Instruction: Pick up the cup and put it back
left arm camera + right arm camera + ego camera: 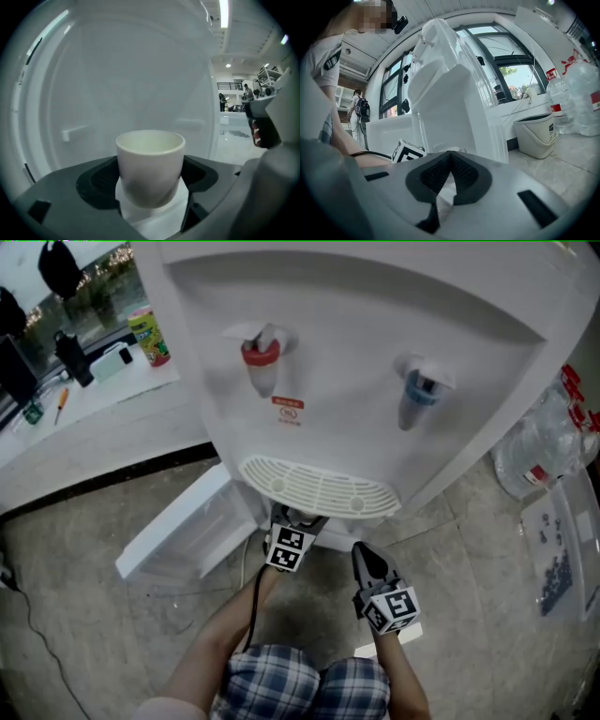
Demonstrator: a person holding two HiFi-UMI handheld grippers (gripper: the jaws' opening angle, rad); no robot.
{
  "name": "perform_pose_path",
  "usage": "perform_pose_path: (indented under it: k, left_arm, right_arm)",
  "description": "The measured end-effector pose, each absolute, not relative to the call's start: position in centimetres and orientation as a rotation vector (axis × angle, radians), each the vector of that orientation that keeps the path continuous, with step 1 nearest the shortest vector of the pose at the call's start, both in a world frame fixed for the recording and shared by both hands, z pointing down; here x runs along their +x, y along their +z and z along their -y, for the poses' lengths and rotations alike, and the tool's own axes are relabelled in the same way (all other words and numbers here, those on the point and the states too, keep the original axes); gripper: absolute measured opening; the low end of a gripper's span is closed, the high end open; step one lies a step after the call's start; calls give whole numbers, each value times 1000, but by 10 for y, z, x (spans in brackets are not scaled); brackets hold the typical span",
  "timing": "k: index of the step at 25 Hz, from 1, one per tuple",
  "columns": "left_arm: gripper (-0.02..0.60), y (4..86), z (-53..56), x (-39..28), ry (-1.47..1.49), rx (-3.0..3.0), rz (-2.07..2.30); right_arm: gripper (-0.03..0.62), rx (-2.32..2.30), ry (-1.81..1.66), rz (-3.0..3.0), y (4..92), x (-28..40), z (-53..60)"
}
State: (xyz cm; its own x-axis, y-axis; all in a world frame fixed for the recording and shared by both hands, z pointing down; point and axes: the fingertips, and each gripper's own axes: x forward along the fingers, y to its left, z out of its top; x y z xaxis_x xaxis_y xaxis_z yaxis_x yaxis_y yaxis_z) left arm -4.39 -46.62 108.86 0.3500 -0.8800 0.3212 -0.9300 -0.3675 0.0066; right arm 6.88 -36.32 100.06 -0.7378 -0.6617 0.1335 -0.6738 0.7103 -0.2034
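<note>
Left gripper clamped on white cup (upright), right gripper closed, empty

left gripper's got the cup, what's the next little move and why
Probably lift the cup slightly and draw it straight back, kept upright. The left gripper has its jaws closed on the cup's sides and reaches in under the drip tray, with a translucent white wall close behind. Whether the cup rests on anything, I cannot tell. The right gripper is shut and empty.
</note>
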Motion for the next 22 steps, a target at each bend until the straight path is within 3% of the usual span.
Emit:
perform_pose_path:
  k: [9, 22]
  left_arm:
    - [414, 1130, 474, -42, 495, 2375, 1550]
    - [414, 1080, 442, -53, 383, 2435, 1622]
  right_arm:
    - [17, 1096, 305, 2845, 996, 68, 357]
    - [17, 1126, 317, 2871, 986, 73, 354]
